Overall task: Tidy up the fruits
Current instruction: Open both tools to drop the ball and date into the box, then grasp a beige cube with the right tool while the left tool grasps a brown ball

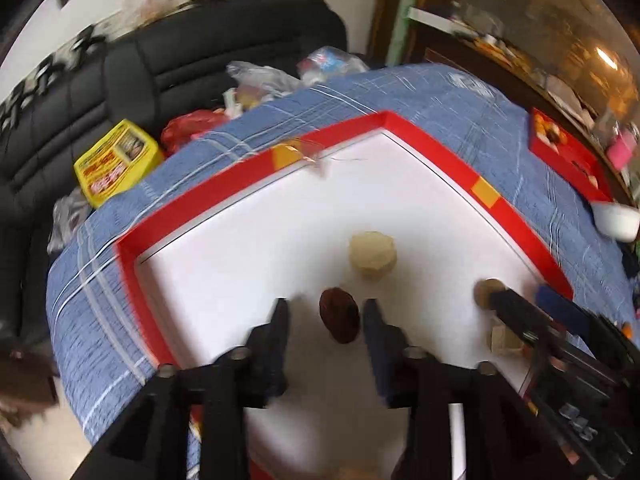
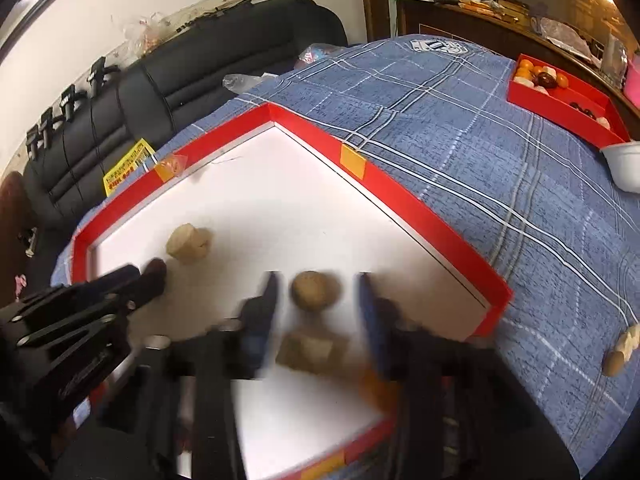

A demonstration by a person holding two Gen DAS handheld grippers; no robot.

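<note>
Left gripper (image 1: 325, 306) spread, dark brown fruit (image 1: 339, 315) lying loose between its fingers on the red-rimmed tray (image 1: 424, 136). Right gripper (image 2: 318, 280) spread around tan fruit (image 2: 315, 290), pads clear; motion blur hides its fingertips.

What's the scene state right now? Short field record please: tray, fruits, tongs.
tray: red-rimmed white tray on blue plaid cloth
left tongs: open, dark brown fruit lies between the fingers, no pad contact visible
right tongs: open, round tan fruit between the fingers, gaps on both sides
other in tray: pale lumpy fruit, free
far side: red box of mixed fruits, white bowl
</note>
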